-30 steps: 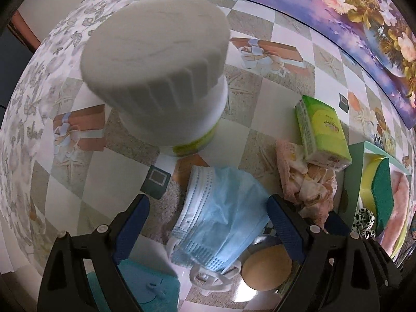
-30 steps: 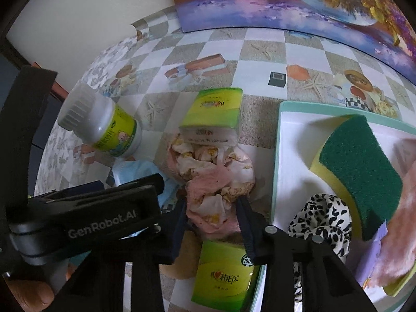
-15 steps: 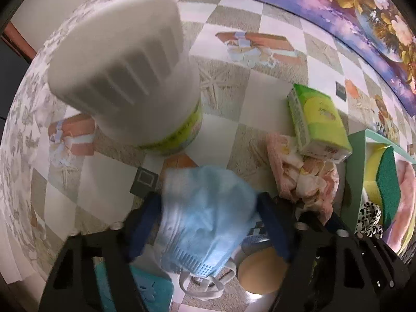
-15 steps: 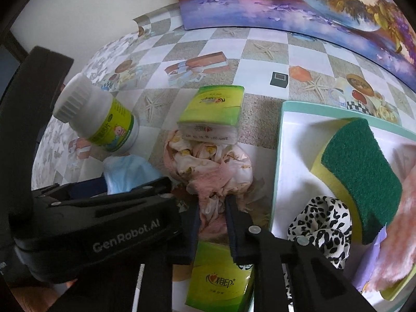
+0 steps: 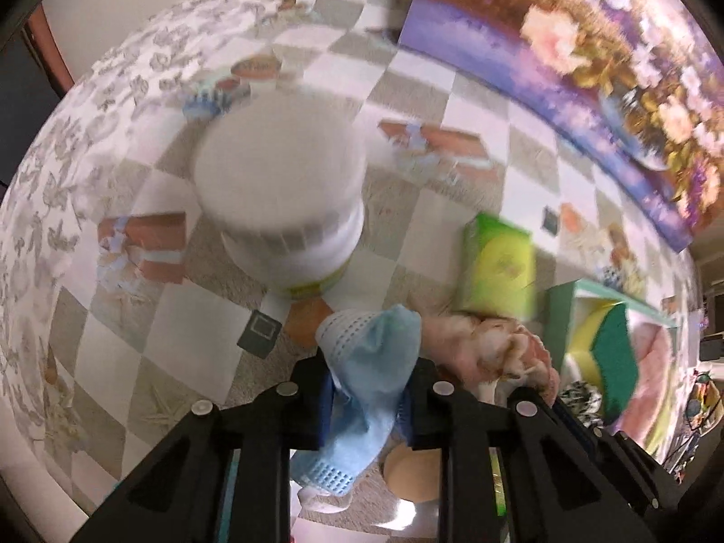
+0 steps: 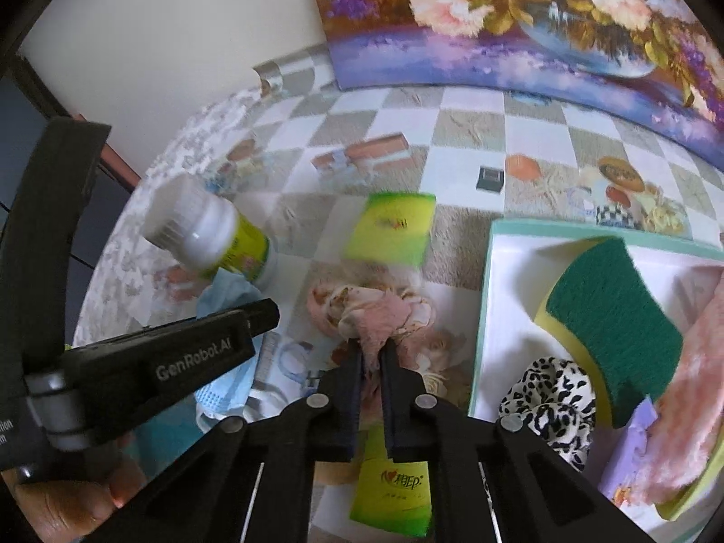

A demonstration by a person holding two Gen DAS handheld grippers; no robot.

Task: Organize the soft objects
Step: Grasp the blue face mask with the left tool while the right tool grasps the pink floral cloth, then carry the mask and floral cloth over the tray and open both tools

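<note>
My left gripper (image 5: 369, 389) is shut on a light blue face mask (image 5: 375, 362) and holds it off the table; the mask also shows in the right wrist view (image 6: 226, 292). My right gripper (image 6: 372, 362) is shut on a crumpled pink floral cloth (image 6: 375, 312), which also shows in the left wrist view (image 5: 493, 348). A mint-rimmed white tray (image 6: 507, 280) at the right holds a green and yellow sponge (image 6: 611, 316), a leopard-print scrunchie (image 6: 552, 393) and a pink fluffy cloth (image 6: 688, 384).
A white-capped bottle with a yellow-green label (image 6: 212, 235) stands left of the cloth, large in the left wrist view (image 5: 280, 190). Green tissue packs lie behind the cloth (image 6: 389, 226) and under my right gripper (image 6: 393, 488). A flower painting (image 6: 543, 22) leans at the back.
My left gripper closed on the blue mask and lifted it. My right gripper closed on the pink floral cloth and pulled it up a little.
</note>
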